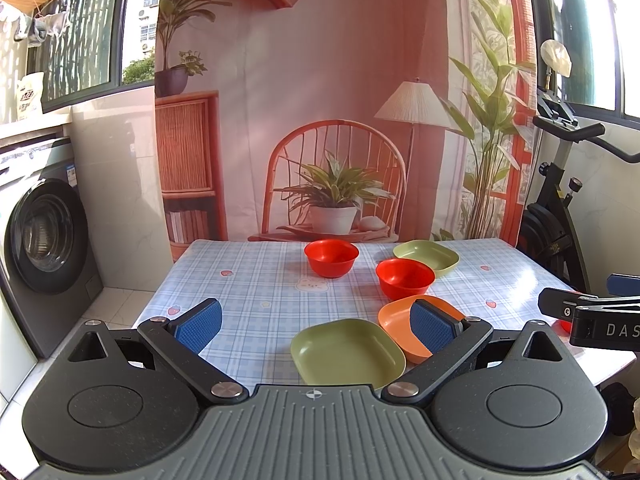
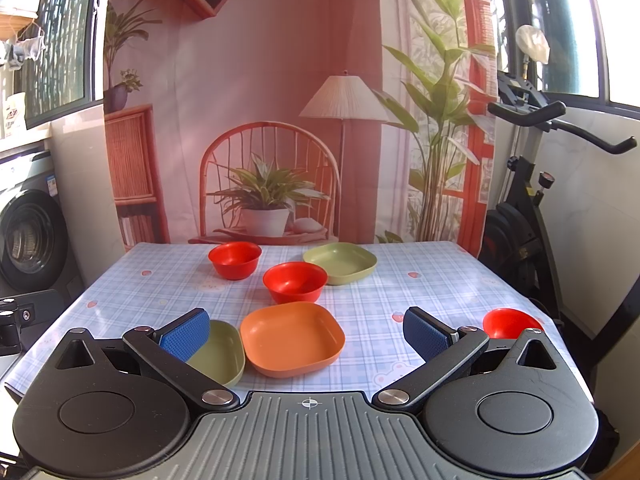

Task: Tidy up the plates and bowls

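left gripper (image 1: 316,326) spread, orange plate (image 2: 292,338) (apparently untouched)

Red bowls: we count three – far one (image 2: 235,260), middle one (image 2: 295,282), near-right one (image 2: 508,322).
Green plates: we count two – far one (image 2: 340,263), near one (image 2: 218,354).
Orange plates: we see one (image 2: 292,338).
Total dishes on the surface (image 2: 440,280): we count six.

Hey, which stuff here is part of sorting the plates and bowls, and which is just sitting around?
Part of the job:
three red bowls
two green plates
orange plate

Just around:
checked tablecloth
washing machine
exercise bike
printed backdrop
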`<state>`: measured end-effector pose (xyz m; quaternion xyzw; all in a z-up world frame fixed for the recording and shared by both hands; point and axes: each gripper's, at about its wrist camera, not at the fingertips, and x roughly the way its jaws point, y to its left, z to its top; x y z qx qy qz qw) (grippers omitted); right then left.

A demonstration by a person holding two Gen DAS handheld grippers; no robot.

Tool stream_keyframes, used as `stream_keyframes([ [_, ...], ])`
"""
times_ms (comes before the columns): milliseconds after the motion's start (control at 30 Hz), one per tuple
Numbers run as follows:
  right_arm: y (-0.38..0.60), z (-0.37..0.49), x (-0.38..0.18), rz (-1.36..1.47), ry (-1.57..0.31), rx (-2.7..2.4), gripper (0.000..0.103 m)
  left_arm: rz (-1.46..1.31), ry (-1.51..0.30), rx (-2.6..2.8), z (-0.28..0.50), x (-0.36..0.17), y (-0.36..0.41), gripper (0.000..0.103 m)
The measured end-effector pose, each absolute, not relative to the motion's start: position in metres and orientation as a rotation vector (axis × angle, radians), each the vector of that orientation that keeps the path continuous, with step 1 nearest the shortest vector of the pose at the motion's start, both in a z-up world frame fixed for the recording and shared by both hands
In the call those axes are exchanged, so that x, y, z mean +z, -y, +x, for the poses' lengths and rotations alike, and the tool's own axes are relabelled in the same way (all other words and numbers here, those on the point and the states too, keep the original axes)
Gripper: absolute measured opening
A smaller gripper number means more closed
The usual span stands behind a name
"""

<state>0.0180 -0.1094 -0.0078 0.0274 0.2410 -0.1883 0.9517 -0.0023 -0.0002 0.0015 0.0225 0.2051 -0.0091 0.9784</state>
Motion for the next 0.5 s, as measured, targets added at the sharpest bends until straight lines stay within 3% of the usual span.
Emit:
stream_keyframes([
  [500,0.1095,0.0184,-0.0089,0.057,-0.490,-0.383,0.103,0.040,-0.411,-0.018,-0.0047,0.0042,-0.0001,0.101],
])
